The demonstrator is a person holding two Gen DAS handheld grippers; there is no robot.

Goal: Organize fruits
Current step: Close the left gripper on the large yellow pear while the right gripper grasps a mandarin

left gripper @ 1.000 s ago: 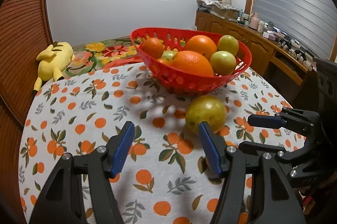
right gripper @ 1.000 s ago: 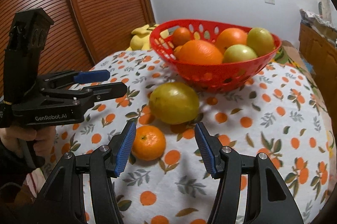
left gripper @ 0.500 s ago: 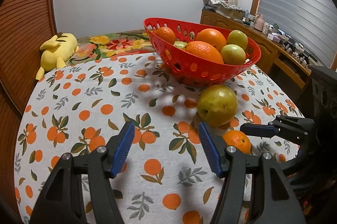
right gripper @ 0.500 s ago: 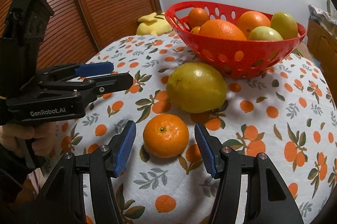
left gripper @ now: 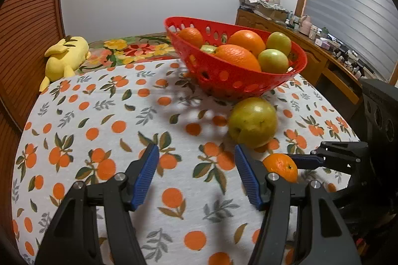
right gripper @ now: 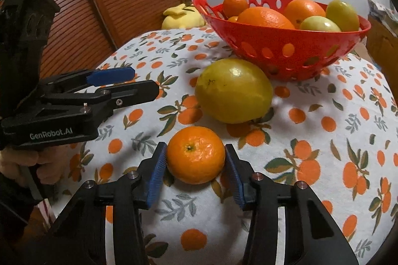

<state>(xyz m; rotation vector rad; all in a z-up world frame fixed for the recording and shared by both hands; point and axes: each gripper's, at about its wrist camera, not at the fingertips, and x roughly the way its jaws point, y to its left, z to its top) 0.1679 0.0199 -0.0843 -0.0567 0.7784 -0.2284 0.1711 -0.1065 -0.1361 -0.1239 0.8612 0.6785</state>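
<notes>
Between the right hand-held gripper (right gripper: pixel 195 160) pads, a pinched tangerine (right gripper: pixel 195 154) (stem end up).

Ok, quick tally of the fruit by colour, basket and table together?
Orange: 4, three showing in the red basket plus the mandarin on the table, gripped in the right gripper jaws.
Yellow-green: 4, three in the basket, one large fruit on the table.
Total: 8 visible; more may be hidden.
</notes>
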